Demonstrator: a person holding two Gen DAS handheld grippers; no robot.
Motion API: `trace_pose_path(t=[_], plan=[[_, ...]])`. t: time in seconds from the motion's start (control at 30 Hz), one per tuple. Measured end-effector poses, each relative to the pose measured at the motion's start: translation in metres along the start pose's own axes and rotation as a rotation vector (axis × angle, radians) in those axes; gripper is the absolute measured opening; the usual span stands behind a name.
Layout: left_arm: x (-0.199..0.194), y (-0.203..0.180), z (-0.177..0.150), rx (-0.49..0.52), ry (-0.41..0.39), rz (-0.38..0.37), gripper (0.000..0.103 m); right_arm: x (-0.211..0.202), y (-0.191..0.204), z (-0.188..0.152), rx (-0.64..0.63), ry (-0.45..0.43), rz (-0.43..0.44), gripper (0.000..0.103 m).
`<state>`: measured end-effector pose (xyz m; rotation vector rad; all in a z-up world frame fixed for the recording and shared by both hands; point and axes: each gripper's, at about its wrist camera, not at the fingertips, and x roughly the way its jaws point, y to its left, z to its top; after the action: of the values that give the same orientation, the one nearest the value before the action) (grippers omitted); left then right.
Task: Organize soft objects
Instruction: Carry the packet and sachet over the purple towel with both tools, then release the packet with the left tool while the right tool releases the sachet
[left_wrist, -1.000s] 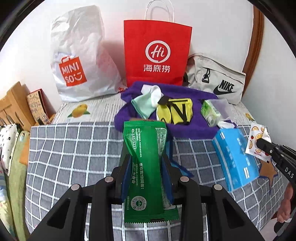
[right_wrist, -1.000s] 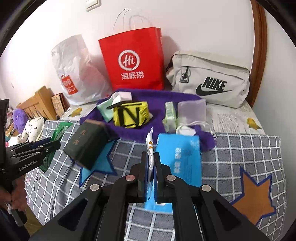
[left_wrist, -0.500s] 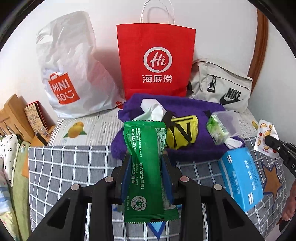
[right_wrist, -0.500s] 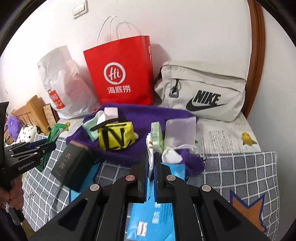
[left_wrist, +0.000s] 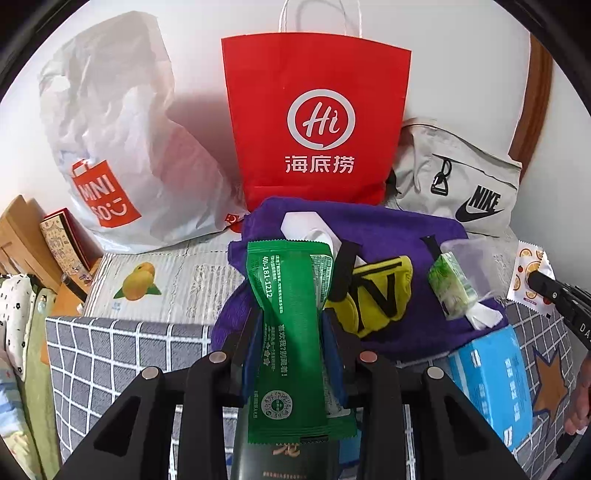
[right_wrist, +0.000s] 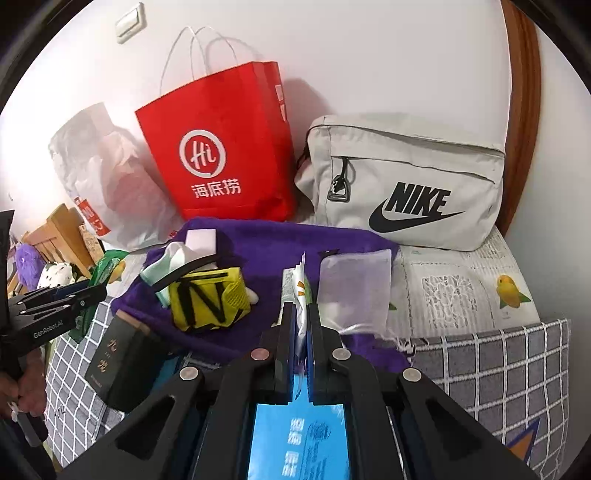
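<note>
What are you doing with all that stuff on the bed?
A person is sorting soft things with two handheld tongs. The left tongs grip a green packet. The right tongs pinch a small white packet with orange fruit pictures. Both are held above a purple towel piled with a yellow pouch and tissue packs, in front of a red paper bag.

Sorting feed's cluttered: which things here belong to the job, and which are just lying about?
In the job:
green packet, held by left gripper
fruit-print sachet, held by right gripper
purple towel
yellow pouch

Lying about:
red paper bag
white Miniso bag
Nike bag
</note>
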<state>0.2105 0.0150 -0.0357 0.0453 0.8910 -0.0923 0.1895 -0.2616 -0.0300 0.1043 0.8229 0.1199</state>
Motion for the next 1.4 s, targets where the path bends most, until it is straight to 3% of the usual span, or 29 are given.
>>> trace_pose_path(t=[0.4, 0.87, 1.07, 1.23, 1.4], plan=[[0.035, -0.005, 0.018, 0.001, 0.033, -0.024, 0.03, 0.046, -0.012, 0.015, -0.019, 0.046, -0.015, 0.005], [0.057, -0.012, 0.027, 0.018, 0.059, -0.041, 0.03, 0.102, -0.018, 0.021, -0.027, 0.153, 0.039, 0.006], [0.062, -0.02, 0.027, 0.034, 0.067, -0.066, 0.03, 0.105, -0.023, 0.018, -0.027, 0.17, 0.023, 0.012], [0.065, -0.042, 0.028, 0.075, 0.077, -0.112, 0.03, 0.097, -0.023, 0.019, -0.073, 0.141, -0.029, 0.038], [0.069, -0.07, 0.03, 0.125, 0.087, -0.138, 0.03, 0.087, -0.028, 0.02, -0.083, 0.119, -0.065, 0.039]])
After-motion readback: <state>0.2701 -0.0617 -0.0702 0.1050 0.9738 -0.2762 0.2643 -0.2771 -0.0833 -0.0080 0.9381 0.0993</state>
